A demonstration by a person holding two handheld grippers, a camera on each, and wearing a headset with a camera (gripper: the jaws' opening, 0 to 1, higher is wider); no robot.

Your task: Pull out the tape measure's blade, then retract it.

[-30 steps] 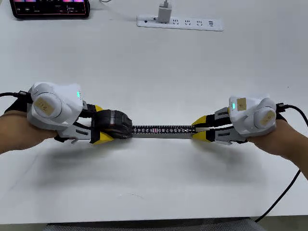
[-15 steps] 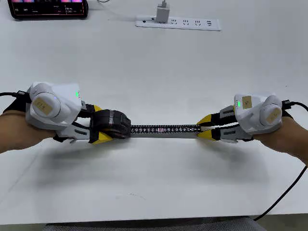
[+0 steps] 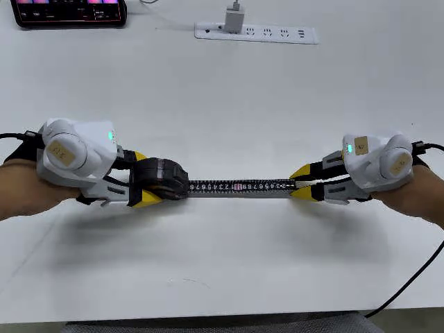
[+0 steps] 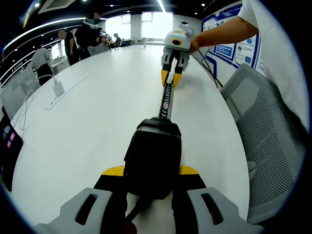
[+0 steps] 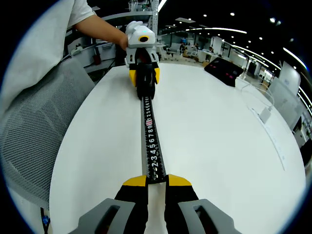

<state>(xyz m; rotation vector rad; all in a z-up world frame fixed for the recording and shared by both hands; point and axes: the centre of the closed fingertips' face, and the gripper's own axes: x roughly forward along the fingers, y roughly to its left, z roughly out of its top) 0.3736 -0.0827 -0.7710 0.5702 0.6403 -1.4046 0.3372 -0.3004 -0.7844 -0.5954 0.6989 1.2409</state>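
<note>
While left gripper (image 3: 146, 179) clamps the case (image 3: 165, 178), right gripper (image 3: 300, 183) pinches the blade (image 3: 236, 186) (table edge (image 3: 208, 319) well clear).

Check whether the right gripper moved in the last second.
Yes. Against the power strip, the right gripper has shifted rightward, away from the tape measure case, with more blade exposed.

The right hand-held gripper (image 3: 301, 182) has drawn farther toward 3 o'clock, pulling more blade (image 3: 239, 186) out of the case (image 3: 161, 179).
</note>
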